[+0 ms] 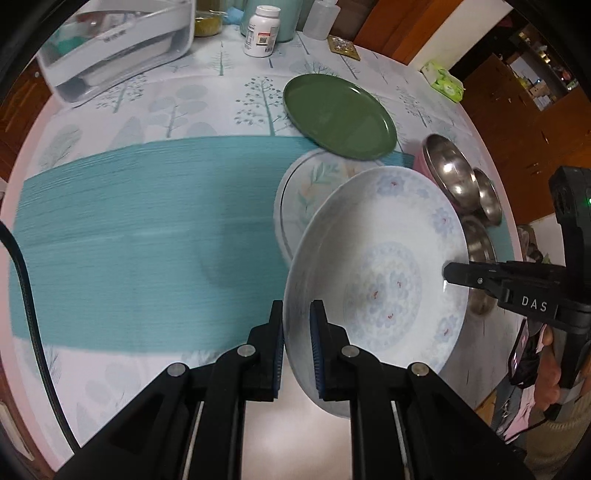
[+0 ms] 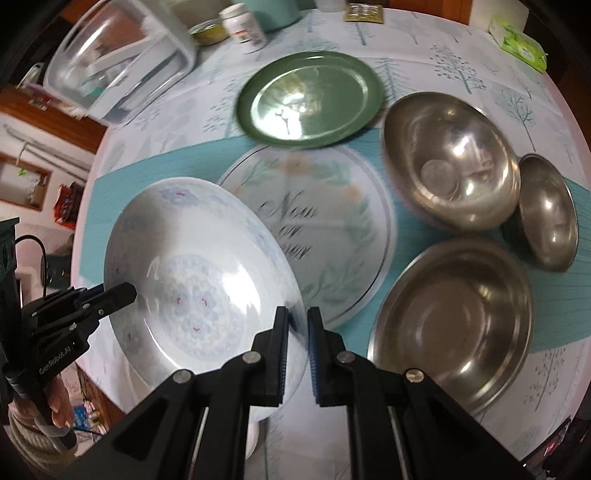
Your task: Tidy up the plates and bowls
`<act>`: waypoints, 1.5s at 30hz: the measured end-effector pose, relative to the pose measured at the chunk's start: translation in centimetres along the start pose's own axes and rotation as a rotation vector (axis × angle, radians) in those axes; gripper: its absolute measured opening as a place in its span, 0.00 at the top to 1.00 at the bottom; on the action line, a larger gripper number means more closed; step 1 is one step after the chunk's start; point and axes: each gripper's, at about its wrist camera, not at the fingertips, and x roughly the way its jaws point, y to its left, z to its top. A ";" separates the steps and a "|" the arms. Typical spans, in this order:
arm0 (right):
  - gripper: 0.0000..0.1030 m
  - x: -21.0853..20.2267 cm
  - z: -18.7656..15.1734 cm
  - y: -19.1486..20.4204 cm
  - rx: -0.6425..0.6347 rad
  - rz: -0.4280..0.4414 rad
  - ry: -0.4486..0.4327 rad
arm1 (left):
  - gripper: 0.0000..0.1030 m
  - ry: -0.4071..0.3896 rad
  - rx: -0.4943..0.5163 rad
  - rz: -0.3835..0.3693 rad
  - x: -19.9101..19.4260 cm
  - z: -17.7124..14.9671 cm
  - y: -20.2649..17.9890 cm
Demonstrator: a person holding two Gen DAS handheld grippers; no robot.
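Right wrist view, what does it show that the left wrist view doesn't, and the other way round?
Only the right wrist view shows the insides of all three steel bowls: the large bowl, the small bowl and the shallow steel dish, plus the lettering on the floral plate.

Only the left wrist view shows the open stretch of teal runner to the left, and a black cable.

Both show the white patterned bowl held by both grippers, left gripper and right gripper, the green plate, the pill bottle and the clear container.
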 end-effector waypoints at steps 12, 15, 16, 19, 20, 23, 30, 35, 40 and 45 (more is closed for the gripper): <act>0.90 4.2 -8.5 5.4 -0.110 0.075 0.144 | 0.89 0.059 -0.113 0.045 -1.3 -11.7 4.6; 0.90 5.8 -9.5 6.1 -0.124 0.071 0.177 | 0.89 0.085 -0.148 0.056 -0.2 -13.7 5.9; 0.90 6.1 -9.7 6.3 -0.131 0.064 0.182 | 0.89 0.092 -0.154 0.062 0.2 -14.2 6.2; 0.90 7.0 -10.0 6.9 -0.146 0.035 0.190 | 0.89 0.101 -0.157 0.078 1.1 -15.1 6.5; 0.90 7.3 -10.1 6.9 -0.145 0.025 0.192 | 0.89 0.104 -0.157 0.080 1.4 -15.2 6.6; 0.90 7.7 -9.5 7.2 -0.144 0.011 0.187 | 0.89 0.102 -0.163 0.080 2.0 -15.2 6.9; 0.89 8.0 -9.3 6.9 -0.133 -0.011 0.157 | 0.88 0.111 -0.172 0.072 3.1 -14.9 7.1; 0.87 7.9 -9.1 7.6 -0.151 -0.049 0.110 | 0.84 0.093 -0.148 0.090 3.0 -14.6 6.4; 0.74 7.6 -9.2 8.2 -0.172 -0.021 0.103 | 0.59 0.078 -0.135 0.053 1.9 -14.2 6.0; 0.63 5.7 -9.2 8.6 -0.212 -0.021 0.052 | 0.43 0.013 -0.131 0.066 -0.4 -13.5 5.5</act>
